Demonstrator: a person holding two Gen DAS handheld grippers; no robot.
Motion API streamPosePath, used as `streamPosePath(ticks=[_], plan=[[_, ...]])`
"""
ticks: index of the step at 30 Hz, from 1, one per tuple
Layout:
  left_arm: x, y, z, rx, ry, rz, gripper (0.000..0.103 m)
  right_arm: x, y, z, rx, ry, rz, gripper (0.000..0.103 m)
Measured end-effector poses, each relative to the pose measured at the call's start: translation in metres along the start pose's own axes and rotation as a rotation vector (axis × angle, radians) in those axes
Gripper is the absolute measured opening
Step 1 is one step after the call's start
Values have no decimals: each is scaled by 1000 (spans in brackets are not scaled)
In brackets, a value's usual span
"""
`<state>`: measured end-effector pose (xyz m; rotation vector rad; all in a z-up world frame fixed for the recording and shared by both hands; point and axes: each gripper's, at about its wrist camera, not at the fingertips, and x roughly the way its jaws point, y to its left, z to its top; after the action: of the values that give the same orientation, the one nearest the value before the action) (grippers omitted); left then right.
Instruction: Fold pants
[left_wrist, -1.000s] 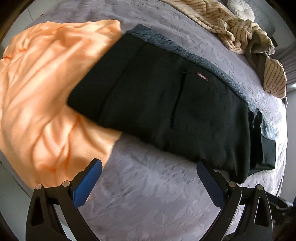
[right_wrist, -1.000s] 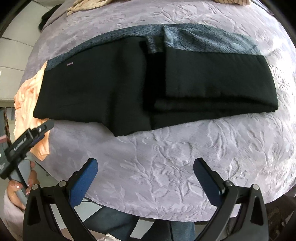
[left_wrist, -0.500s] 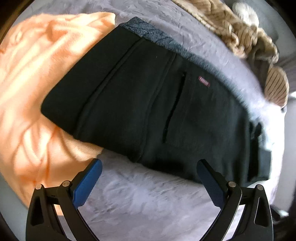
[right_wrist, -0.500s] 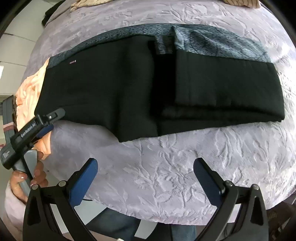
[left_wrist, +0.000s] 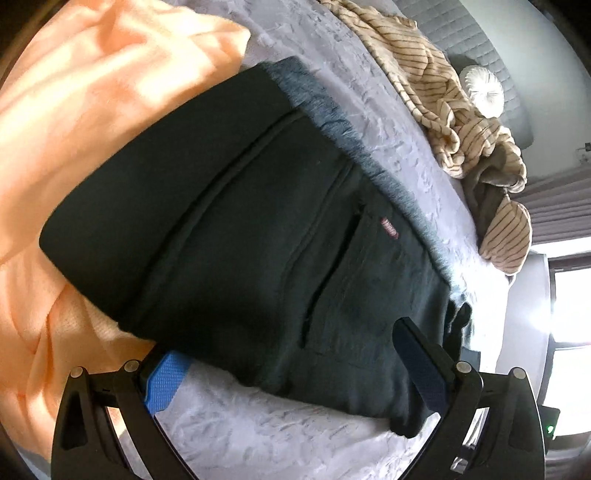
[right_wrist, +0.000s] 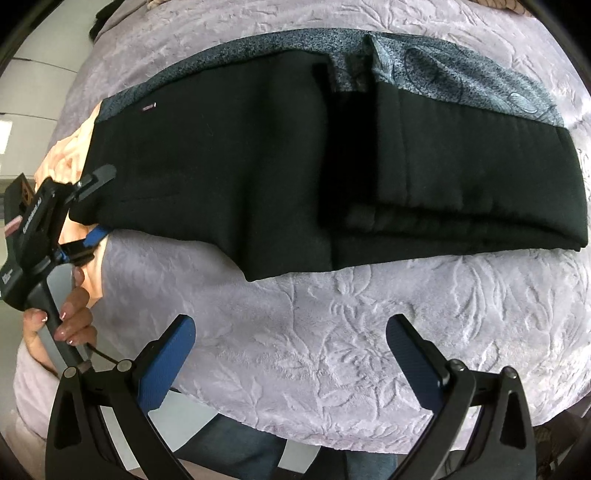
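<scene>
The black pants (right_wrist: 258, 158) lie folded lengthwise on the lilac bed cover, legs doubled back at the right (right_wrist: 480, 177). In the left wrist view the waist end (left_wrist: 258, 240) with a back pocket and small red label fills the middle. My left gripper (left_wrist: 295, 373) is open, its fingers astride the near edge of the waist end; it also shows in the right wrist view (right_wrist: 92, 203). My right gripper (right_wrist: 291, 354) is open and empty over the bare cover, short of the pants' near edge.
An orange cloth (left_wrist: 74, 129) lies under the waist end at the left. A grey patterned garment (right_wrist: 461, 85) lies beneath the pants along their far edge. Striped beige clothes (left_wrist: 443, 110) are heaped at the back. The bed edge (right_wrist: 295, 432) is close below my right gripper.
My left gripper has moved in to the waist end, its fingers now astride the near edge. My right gripper has come slightly closer to the pants. Both stayed open.
</scene>
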<state>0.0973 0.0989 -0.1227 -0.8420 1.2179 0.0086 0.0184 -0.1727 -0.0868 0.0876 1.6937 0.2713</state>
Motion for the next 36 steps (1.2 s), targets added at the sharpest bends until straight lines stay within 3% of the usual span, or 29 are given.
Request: streamPosePath(ticks=[5,8,9,10,11,13,16,19,22,25,28,34,35,36], plan=[[-26,-32,2,76,-97,-29,103,-13,0,4,-10,-37,34,103],[-7,-28,8,63,-65,71,102,-26,-1,19,-14,-74,49,103],[-1,-24,8,49,-60,107,92,-29,0,25,-20,-84,49,103],[4,-21,8,43,-55,141,74,-34,2,31,-30,-97,47,103],[11,-19,9,54,-40,209,65,-39,5,40,-45,-112,46,103],[12,-21,7,87,-51,244,53,-48,14,55,-73,-127,52,103],[8,-49,-4,286,-118,374,45,-61,37,83,-139,-134,92,103],[19,-88,-31,598,-203,591,44,-73,75,114,-229,-118,146,103],[29,-104,-51,775,-256,707,44,-76,131,142,-341,-73,193,103],[32,-106,-57,828,-272,736,44,-65,189,161,-454,21,207,103],[31,-104,-55,826,-271,729,44,-30,248,170,-565,119,123,103],[32,-103,-56,824,-274,720,44,39,298,162,-646,291,31,103],[32,-102,-55,820,-271,718,44,48,299,161,-650,310,-5,99],[32,-101,-55,819,-272,716,44,57,299,163,-647,331,-35,81]])
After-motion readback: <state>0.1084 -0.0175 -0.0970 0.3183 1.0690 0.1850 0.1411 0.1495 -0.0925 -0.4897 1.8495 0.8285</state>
